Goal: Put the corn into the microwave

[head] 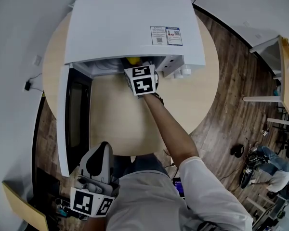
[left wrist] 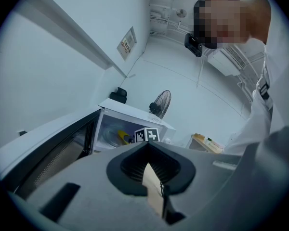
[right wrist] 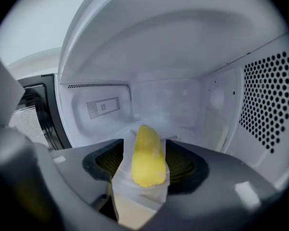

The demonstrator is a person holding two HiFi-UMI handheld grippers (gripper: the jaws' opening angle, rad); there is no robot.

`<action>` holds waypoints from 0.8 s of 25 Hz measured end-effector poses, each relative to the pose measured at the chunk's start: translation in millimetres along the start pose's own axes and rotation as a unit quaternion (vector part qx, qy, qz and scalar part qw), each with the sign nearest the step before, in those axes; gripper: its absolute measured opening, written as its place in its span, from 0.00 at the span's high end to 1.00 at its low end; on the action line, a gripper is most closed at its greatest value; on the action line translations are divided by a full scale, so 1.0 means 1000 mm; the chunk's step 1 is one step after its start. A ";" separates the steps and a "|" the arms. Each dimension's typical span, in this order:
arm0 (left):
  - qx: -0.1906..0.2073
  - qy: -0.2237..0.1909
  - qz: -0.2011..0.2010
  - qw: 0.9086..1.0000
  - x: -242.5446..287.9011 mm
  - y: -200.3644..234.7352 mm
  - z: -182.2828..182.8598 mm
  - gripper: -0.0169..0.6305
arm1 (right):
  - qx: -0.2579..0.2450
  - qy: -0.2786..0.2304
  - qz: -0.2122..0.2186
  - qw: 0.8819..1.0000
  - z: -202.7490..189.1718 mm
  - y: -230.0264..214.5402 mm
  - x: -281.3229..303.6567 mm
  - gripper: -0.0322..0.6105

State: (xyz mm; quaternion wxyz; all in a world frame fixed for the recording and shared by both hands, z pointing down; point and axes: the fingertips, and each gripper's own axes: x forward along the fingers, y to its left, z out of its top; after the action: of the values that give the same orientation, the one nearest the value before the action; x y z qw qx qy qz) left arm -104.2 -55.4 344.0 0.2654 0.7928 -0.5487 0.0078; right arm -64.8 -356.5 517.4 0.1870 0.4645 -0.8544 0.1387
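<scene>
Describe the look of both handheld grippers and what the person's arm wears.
Both the left gripper and right gripper have grey moulded bodies with a black-lined hollow around pale jaws. Each carries a white cube printed with black square markers. The right arm wears a short white sleeve; no cables show on either gripper.

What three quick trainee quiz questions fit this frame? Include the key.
1. True or false: the microwave door is closed.
2. The corn is: A) in front of the microwave; B) inside it, between the jaws of the right claw; C) on top of it.
3. What does the left claw hold?
Key: 1 false, it stands open; 2 B; 3 nothing, its jaws are together.
</scene>
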 end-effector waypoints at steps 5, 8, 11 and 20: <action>0.002 -0.002 -0.002 1.000 0.001 -0.004 0.000 0.99 | 0.002 -0.008 0.004 1.000 0.002 0.002 -0.011 0.51; 0.004 -0.004 0.000 1.000 0.000 -0.006 0.001 0.99 | 0.009 -0.016 0.010 1.000 0.006 0.004 -0.020 0.52; 0.005 -0.006 0.001 1.000 0.000 -0.006 0.002 0.99 | 0.016 -0.017 0.026 0.999 0.007 0.010 -0.029 0.55; 0.004 -0.018 0.002 1.000 0.000 -0.007 0.008 0.99 | 0.036 -0.020 0.048 0.998 0.012 0.010 -0.060 0.66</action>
State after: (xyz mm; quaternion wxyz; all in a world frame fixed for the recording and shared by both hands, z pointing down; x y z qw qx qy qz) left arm -100.2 -57.2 334.3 0.2522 0.7926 -0.5551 -0.0037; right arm -45.9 -311.2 479.1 0.1465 0.4320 -0.8736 0.1693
